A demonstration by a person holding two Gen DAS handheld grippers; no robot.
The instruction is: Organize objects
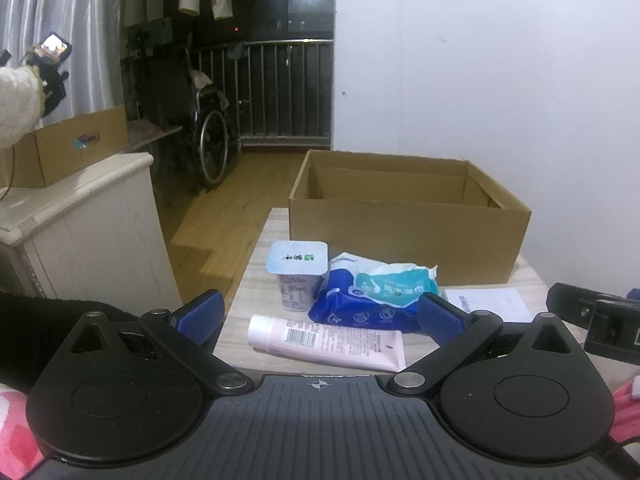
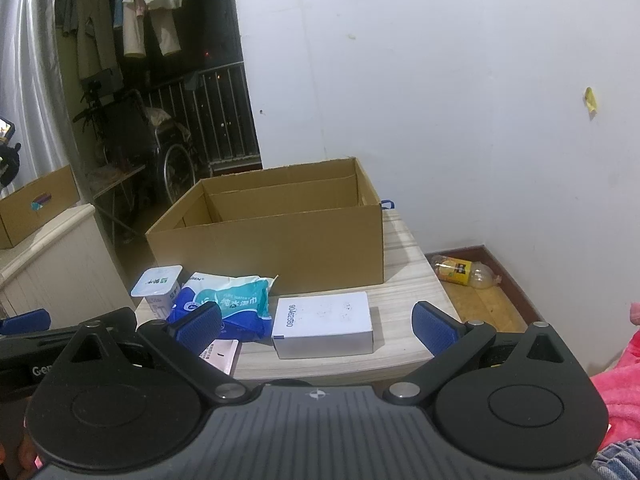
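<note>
The cardboard box (image 1: 408,236) is standing open at the back of the small table (image 2: 404,276), and what shows of its interior is showing no items; four items are lying on the table in front of it, so by this judgement the sorting is not yet begun and all four are remaining to be placed.

The left gripper (image 1: 320,316) is hovering with its jaws spread wide and holding nothing; the right gripper (image 2: 316,326) is likewise spread and empty.

The pink tube (image 1: 326,342) is lying flat at the near edge, its long axis running left to right, cap pointing left; the yogurt cup (image 1: 297,276) is standing upright, foil lid up; the wipes pack (image 1: 376,296) is lying just beside the cup and the tube; contact is not determinable; the white box (image 2: 323,322) is lying flat to the right, its long side facing the right gripper.
</note>
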